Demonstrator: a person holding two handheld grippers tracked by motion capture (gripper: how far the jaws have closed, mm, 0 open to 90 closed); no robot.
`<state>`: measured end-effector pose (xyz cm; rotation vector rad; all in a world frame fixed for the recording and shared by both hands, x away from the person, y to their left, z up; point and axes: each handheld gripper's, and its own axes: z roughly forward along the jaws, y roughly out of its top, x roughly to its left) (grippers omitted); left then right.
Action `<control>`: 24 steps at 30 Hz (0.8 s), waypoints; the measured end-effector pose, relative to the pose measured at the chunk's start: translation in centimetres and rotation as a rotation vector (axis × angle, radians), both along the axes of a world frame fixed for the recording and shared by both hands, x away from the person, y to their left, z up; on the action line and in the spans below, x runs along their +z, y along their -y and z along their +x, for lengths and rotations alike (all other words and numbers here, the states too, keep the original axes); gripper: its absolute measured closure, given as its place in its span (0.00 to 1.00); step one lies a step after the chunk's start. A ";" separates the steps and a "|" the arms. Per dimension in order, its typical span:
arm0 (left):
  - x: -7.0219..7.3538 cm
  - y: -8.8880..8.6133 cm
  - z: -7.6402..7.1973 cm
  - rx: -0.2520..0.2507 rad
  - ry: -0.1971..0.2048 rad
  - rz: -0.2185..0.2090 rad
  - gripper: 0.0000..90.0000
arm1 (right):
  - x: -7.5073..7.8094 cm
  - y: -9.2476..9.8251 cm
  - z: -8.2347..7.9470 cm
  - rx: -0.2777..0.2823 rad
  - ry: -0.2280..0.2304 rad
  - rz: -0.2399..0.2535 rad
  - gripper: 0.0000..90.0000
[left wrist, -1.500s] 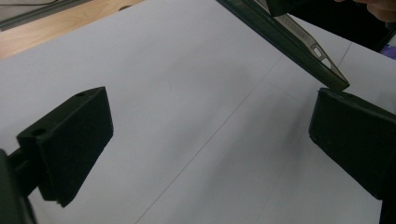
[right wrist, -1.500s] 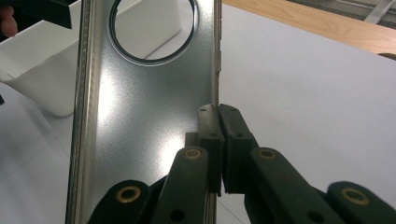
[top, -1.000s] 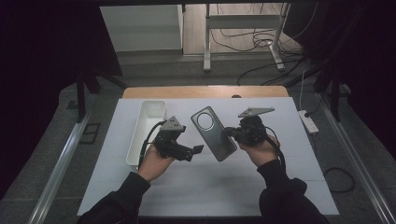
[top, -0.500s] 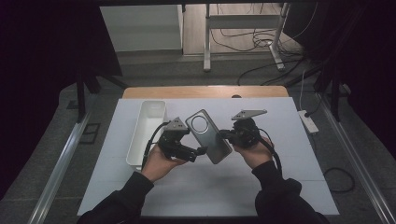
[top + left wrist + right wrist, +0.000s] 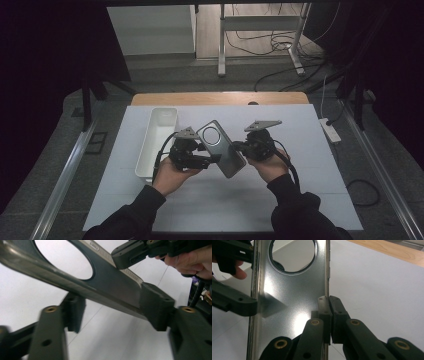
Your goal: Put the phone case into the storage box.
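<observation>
Holding a grey phone case (image 5: 223, 148) up off the white table (image 5: 310, 165), tilted, round camera hole toward the far end. We have it between both tools.

Right gripper (image 5: 239, 147): jaws pressed together on the case's long edge, thin wall pinched between the pads, clear in the right gripper view (image 5: 329, 312).

Left gripper (image 5: 212, 159): jaws have just been closing, case sits between them. In the left gripper view (image 5: 112, 312) the right pad touches the case edge; the left pad is just beside the other edge, and we cannot tell whether it presses yet.

Case runs across between the two tools, each on an opposite long side.

White bin (image 5: 157, 141) sits just left of the left hand (image 5: 172, 175), long side running away from us. Right hand (image 5: 270, 165) is behind its tool.
</observation>
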<state>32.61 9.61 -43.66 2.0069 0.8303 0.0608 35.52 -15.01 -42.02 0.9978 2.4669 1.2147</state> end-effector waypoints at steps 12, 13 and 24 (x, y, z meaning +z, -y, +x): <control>-0.4 -1.1 0.6 -0.006 -0.118 -0.110 0.88 | -0.7 -0.5 -0.2 0.013 0.011 -0.046 0.98; -0.4 -1.1 0.6 -0.005 -0.116 -0.106 0.88 | -0.7 -0.5 -0.2 0.016 0.006 -0.041 0.98; 0.2 -2.5 0.6 -0.002 -0.072 -0.051 0.89 | 0.2 0.4 -0.4 0.068 -0.002 0.001 0.69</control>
